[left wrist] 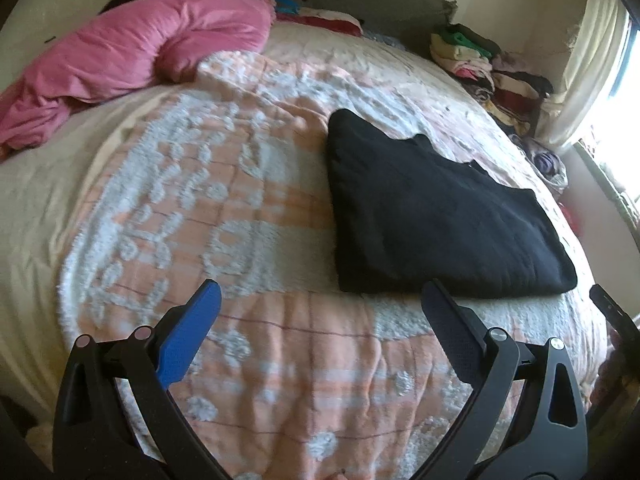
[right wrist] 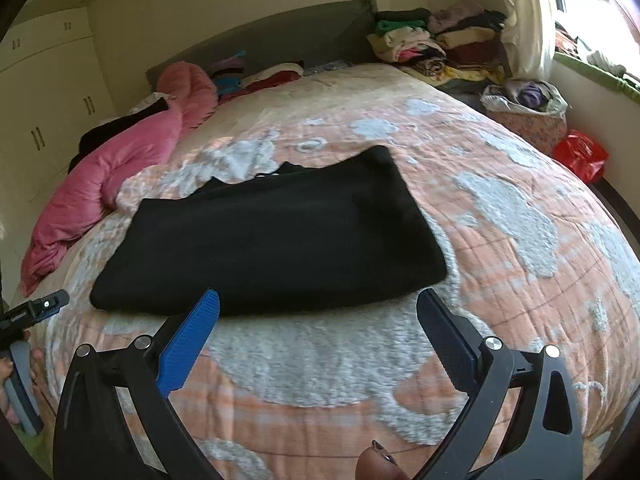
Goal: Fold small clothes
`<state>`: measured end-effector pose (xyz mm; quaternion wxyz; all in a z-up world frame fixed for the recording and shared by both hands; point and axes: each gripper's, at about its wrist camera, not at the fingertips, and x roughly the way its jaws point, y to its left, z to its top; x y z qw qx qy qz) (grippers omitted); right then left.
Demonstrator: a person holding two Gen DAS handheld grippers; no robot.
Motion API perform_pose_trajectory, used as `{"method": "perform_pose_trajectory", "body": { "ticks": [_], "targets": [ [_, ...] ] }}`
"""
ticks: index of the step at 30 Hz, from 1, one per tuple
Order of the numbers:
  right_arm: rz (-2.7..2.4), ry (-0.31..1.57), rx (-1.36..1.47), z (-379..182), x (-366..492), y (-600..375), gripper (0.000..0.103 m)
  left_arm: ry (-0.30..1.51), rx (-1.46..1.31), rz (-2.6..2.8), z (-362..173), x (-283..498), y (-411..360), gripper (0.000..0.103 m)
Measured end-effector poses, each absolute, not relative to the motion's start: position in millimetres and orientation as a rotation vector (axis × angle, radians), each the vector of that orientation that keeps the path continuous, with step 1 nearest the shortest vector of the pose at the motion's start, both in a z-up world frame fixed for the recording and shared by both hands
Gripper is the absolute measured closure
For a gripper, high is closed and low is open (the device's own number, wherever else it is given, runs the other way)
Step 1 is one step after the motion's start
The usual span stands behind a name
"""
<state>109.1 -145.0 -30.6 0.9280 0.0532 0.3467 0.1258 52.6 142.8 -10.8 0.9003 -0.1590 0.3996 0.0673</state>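
Note:
A black garment [left wrist: 436, 212] lies folded into a flat rectangle on the peach and white quilt [left wrist: 224, 208]. It also shows in the right wrist view [right wrist: 276, 232], in the middle of the bed. My left gripper [left wrist: 320, 300] is open and empty, above the quilt to the left of the garment's near edge. My right gripper [right wrist: 318, 306] is open and empty, just short of the garment's near edge. The left gripper's tip shows at the left edge of the right wrist view [right wrist: 44, 306].
A pink duvet [left wrist: 132, 60] lies bunched along the bed's far left. Stacks of folded clothes [right wrist: 440, 44] sit at the head of the bed's right corner. A basket of clothes [right wrist: 528, 112] and a red bag [right wrist: 580, 156] stand beside the bed by the window.

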Motion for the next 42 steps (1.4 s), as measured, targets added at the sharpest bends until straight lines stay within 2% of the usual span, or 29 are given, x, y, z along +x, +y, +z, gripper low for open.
{"method": "perform_pose_trajectory", "body": {
  "ticks": [22,42],
  "targets": [
    [0.508,0.680,-0.102,-16,107,-22,0.004,0.806,-0.282,0.263,6,54,164,0.009],
    [0.656,0.667,-0.370,-41,104,87,0.004,0.832,-0.217,0.240,31,135,174,0.009]
  ]
}}
